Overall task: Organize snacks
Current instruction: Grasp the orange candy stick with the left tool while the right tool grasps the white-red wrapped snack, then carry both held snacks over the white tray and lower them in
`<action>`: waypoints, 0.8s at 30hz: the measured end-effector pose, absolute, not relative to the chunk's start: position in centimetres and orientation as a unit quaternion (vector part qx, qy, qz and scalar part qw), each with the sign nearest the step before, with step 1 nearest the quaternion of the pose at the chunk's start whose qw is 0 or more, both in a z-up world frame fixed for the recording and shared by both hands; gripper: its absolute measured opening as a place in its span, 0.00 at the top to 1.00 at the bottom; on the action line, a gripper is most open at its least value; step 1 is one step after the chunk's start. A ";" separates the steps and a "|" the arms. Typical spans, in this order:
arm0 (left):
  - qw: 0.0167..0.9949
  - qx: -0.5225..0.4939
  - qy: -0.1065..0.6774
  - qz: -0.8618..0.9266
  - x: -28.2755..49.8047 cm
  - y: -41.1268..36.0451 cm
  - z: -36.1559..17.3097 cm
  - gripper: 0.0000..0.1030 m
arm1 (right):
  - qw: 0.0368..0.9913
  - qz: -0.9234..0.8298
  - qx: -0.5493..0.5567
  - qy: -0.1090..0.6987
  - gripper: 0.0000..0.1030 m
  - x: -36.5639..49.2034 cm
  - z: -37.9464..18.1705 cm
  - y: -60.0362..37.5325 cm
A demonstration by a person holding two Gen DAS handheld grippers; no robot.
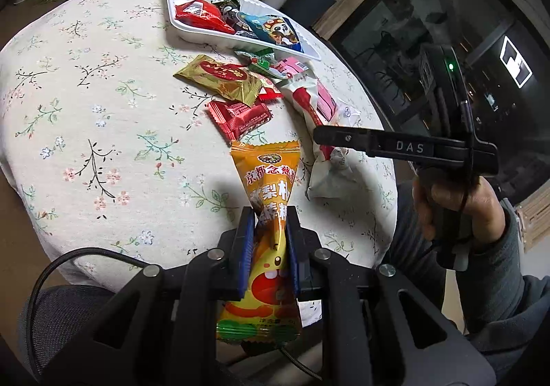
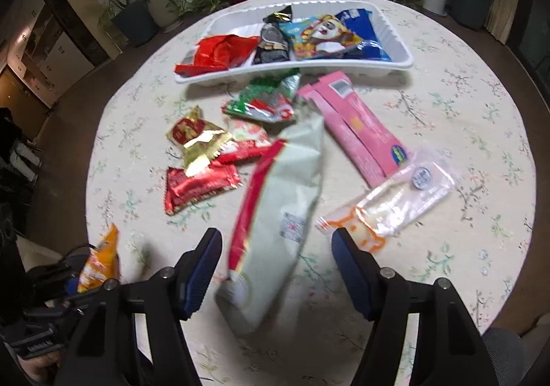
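Note:
My left gripper [image 1: 270, 224] is shut on an orange snack packet [image 1: 266, 179], which stands up between its blue pads above the near edge of the table. The same packet [image 2: 99, 262] shows at the lower left of the right wrist view. My right gripper [image 2: 275, 245] is open and tilted down over a long white packet with a red stripe [image 2: 285, 179]. The packet lies flat between the fingers with a gap on each side. A white tray [image 2: 240, 75] at the far side of the table holds several packets.
Loose on the floral tablecloth [image 1: 86, 111] lie gold [image 2: 196, 142], red [image 2: 199, 186], green [image 2: 264, 100], pink [image 2: 357, 131] and clear [image 2: 398, 200] packets. The round table's edge curves close on the right. Potted plants and a low shelf stand behind it. A hand [image 1: 453, 207] holds the right gripper.

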State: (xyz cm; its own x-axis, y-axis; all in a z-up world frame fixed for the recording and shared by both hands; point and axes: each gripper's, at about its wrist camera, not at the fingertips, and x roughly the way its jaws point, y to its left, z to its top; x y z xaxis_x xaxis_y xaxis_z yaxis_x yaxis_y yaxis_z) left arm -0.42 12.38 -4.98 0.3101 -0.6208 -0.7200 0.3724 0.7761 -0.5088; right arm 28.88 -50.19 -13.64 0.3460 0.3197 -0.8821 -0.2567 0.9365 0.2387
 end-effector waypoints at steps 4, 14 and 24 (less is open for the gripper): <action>0.800 -0.128 0.500 -0.306 -0.2 12.2 -5.1 0.85 | 0.812 0.178 0.016 0.556 0.32 30.2 -14.9 -48.6; 0.798 -0.132 0.502 -0.306 0.1 11.9 -5.6 0.85 | 0.823 0.157 -0.022 0.545 0.84 30.2 -15.7 -49.1; 0.800 -0.136 0.501 -0.302 0.1 11.8 -6.0 0.85 | 0.825 0.178 -0.017 0.537 0.87 29.8 -15.6 -49.7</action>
State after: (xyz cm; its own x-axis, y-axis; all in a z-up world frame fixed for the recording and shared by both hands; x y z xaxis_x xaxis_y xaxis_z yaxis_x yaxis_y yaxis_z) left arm 0.11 11.76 -5.98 0.3164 -0.6194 -0.7185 0.3469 0.7805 -0.5200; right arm 29.76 -49.75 -15.61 0.3605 0.2752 -0.8912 -0.3126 0.9359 0.1625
